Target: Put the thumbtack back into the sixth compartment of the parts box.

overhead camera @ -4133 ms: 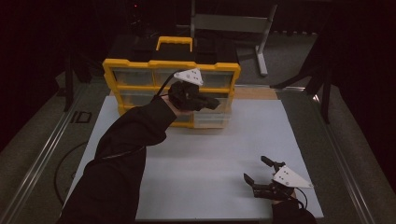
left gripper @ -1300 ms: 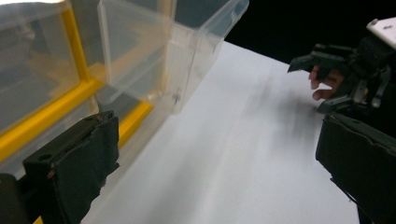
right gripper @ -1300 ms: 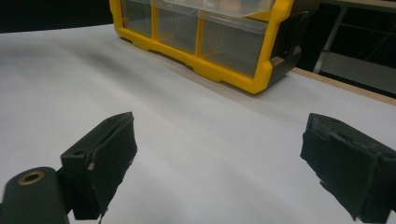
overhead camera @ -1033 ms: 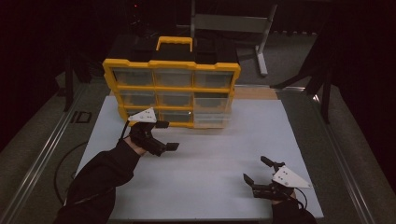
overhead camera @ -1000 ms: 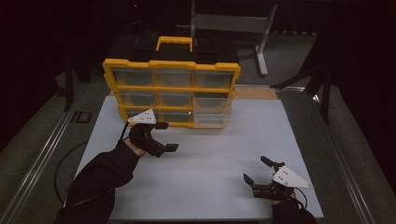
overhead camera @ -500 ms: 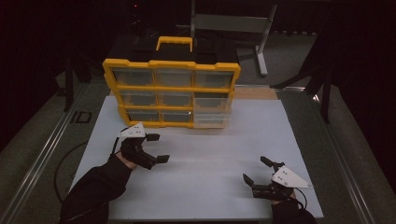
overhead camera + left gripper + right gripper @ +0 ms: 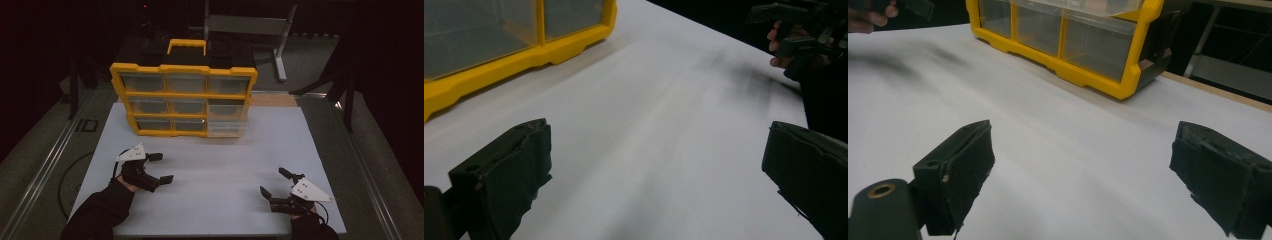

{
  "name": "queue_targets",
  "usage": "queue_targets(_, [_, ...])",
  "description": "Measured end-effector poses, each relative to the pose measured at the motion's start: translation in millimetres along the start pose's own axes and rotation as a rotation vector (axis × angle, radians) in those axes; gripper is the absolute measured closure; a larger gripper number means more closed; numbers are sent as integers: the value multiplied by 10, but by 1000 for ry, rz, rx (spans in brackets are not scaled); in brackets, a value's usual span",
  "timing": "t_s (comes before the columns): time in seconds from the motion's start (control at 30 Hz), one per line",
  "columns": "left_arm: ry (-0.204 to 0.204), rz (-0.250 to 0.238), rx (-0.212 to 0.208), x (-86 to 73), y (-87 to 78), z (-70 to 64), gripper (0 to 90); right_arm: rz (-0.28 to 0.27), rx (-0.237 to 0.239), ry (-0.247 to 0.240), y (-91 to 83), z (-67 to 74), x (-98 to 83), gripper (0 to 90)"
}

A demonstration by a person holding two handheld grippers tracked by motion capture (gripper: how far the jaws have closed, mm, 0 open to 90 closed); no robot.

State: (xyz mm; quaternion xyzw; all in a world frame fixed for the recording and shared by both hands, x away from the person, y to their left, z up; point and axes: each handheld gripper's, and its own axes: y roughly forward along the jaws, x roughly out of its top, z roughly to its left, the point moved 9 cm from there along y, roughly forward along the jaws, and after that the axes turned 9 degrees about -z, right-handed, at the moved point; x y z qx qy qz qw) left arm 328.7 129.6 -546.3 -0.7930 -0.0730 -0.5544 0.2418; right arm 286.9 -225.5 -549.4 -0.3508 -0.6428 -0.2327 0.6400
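Down at the near edge of the white table (image 7: pixel 210 200), the left gripper (image 7: pixel 161 167) and right gripper (image 7: pixel 272 182) both sat spread wide, gripping nothing. Farther back, well apart from both, stood the yellow drawer cabinet (image 7: pixel 183 95), upright on the sheet. It looked stiff, hard plastic, probably light; its clear drawers (image 7: pixel 1095 47) seemed slippery, best pinched at a front lip. Drawer contents were too dim to make out, and beyond sat darkness.

A dim lab — white work table (image 7: pixel 210 200), rail frame (image 7: pixel 45 165), metal stand (image 7: pixel 280 45).
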Motion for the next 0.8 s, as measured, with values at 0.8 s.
queue_targets(0.8, [-17,-51,79,-236,-228,46,1,4,5,4,10,14,-10,99])
